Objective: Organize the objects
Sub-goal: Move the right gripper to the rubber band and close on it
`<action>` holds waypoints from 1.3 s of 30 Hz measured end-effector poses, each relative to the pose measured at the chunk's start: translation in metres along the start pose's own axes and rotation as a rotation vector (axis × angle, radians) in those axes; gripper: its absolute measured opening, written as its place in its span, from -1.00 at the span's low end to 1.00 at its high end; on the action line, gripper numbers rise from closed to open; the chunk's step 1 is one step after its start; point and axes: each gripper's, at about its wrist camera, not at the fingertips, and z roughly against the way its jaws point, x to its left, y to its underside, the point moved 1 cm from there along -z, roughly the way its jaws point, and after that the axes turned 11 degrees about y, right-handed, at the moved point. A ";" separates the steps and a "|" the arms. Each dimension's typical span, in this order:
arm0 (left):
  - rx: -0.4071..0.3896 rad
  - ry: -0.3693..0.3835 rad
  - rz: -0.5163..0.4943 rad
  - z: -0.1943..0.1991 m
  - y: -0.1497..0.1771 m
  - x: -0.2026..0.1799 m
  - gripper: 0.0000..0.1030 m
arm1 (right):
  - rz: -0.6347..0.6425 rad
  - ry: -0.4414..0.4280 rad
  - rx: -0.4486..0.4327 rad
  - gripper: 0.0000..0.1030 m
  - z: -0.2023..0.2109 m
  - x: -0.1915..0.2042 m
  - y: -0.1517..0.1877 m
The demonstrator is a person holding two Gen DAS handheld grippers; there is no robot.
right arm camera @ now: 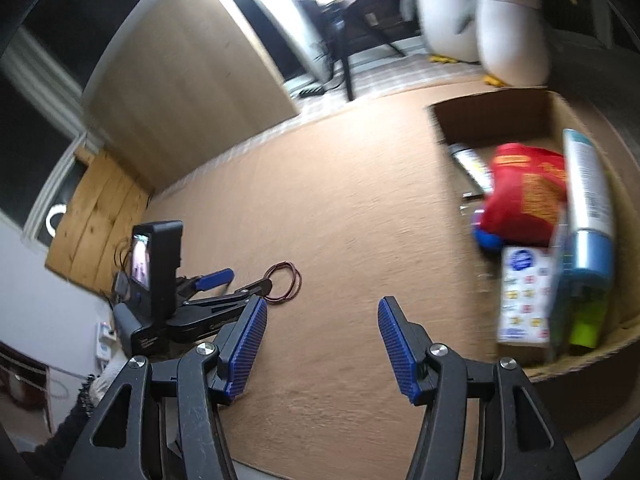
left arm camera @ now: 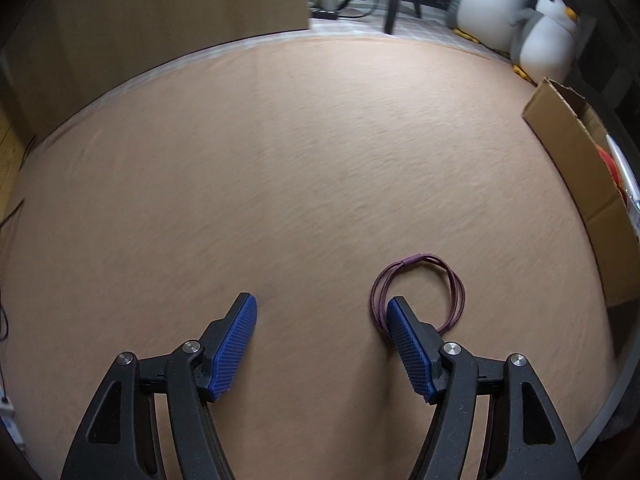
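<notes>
Tan carpet [left arm camera: 304, 168] spreads toward plush penguins [left arm camera: 548, 36] beside a cardboard box [right arm camera: 496, 120].

Tan carpet [left arm camera: 304, 152], wood cabinet [left arm camera: 160, 12], plush penguins [left arm camera: 548, 36].

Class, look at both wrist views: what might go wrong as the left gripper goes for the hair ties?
1. The purple hair ties lie flat and thin on the tan surface; the open left gripper may slip over them.
2. One finger sits inside the loop, so it may snag or drag it.
</notes>
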 end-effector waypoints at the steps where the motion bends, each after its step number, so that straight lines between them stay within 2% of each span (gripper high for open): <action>1: -0.003 0.004 0.014 0.004 0.004 0.006 0.39 | 0.018 0.002 0.005 0.05 -0.004 0.008 0.002; 4: -0.017 0.021 0.048 0.015 0.016 0.023 0.38 | 0.071 0.000 0.014 0.05 -0.020 0.033 0.011; 10: -0.050 0.125 0.109 0.039 0.036 0.046 0.38 | 0.103 -0.001 0.030 0.05 -0.047 0.057 0.023; 16: -0.051 0.128 0.111 0.058 0.063 0.059 0.38 | 0.157 0.048 -0.002 0.09 -0.064 0.080 0.024; 24: -0.061 0.136 0.127 0.079 0.082 0.074 0.40 | 0.264 0.153 0.026 0.09 -0.094 0.112 0.028; 28: -0.058 0.142 0.121 0.076 0.079 0.087 0.40 | 0.275 0.184 0.063 0.09 -0.108 0.118 0.029; 39: -0.059 0.159 0.131 0.068 0.082 0.106 0.40 | 0.310 0.225 0.081 0.09 -0.125 0.133 0.032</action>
